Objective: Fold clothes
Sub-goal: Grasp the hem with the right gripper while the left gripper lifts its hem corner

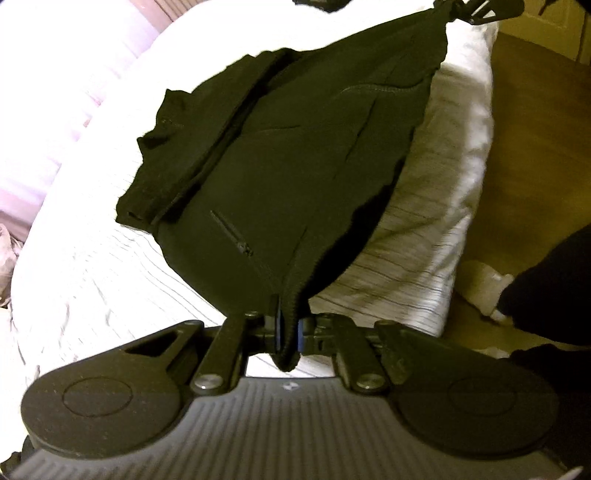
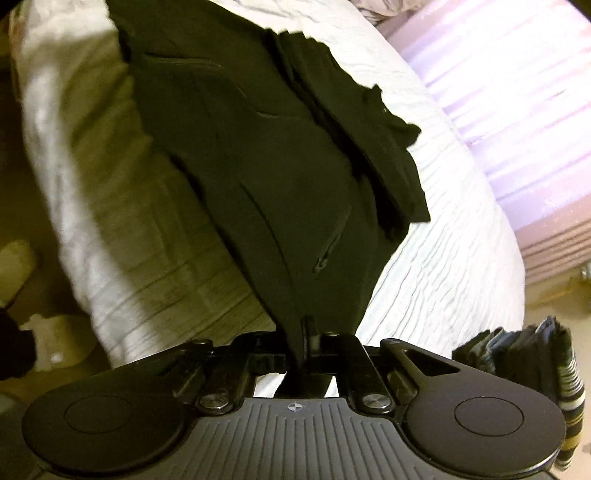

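A black jacket (image 1: 295,147) with zip pockets lies partly folded across a white bed (image 1: 92,258), its near edge lifted off the cover. My left gripper (image 1: 288,325) is shut on the jacket's ribbed hem corner, which pokes out below the pads. In the right wrist view the same jacket (image 2: 258,147) stretches away from my right gripper (image 2: 304,332), which is shut on another corner of the hem. A folded sleeve lies on top of the jacket's far side. The far corner of the jacket ends at a black gripper part (image 1: 476,11) at the top edge of the left wrist view.
The bed's edge (image 2: 92,221) drops to a brown floor (image 1: 535,129). A white foot covering (image 1: 484,288) and a person's dark sleeve (image 1: 554,288) are beside the bed. A stack of folded clothes (image 2: 517,350) stands at the right. A pale pink striped surface (image 2: 517,92) lies beyond the bed.
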Demonstrator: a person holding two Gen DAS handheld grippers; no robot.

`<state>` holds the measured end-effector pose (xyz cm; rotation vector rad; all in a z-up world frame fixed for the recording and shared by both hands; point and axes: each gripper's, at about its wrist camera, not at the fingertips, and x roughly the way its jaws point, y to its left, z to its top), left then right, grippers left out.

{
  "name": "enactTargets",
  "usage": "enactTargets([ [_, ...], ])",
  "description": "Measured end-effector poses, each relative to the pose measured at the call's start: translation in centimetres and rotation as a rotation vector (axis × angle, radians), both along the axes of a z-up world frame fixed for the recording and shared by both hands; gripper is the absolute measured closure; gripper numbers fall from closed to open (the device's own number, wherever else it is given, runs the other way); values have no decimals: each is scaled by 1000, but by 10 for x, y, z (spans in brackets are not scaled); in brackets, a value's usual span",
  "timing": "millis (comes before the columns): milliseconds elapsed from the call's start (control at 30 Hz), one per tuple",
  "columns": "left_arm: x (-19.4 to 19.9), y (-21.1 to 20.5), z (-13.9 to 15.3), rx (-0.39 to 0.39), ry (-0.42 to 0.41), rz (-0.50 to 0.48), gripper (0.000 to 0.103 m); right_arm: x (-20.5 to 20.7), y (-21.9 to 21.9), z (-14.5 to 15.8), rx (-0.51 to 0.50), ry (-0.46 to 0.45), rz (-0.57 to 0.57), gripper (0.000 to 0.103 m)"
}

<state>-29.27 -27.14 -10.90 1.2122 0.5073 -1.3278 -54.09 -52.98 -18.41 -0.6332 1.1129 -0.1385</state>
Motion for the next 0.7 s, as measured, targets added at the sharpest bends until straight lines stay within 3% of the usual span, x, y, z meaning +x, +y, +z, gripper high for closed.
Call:
enactTargets([
  [167,-25,43,20,3,60,-30,98,-20,30,37,12,46,20,99],
  [433,-67,128,13,137,285,-64,98,-90,114,61,154,196,-46,99],
  [567,-42,121,18,89,272,-63,98,-87,125,63,165,218,-54,99],
  [700,10,84,44,-31,208,-47,98,-45,102,93,76,132,-39,99],
])
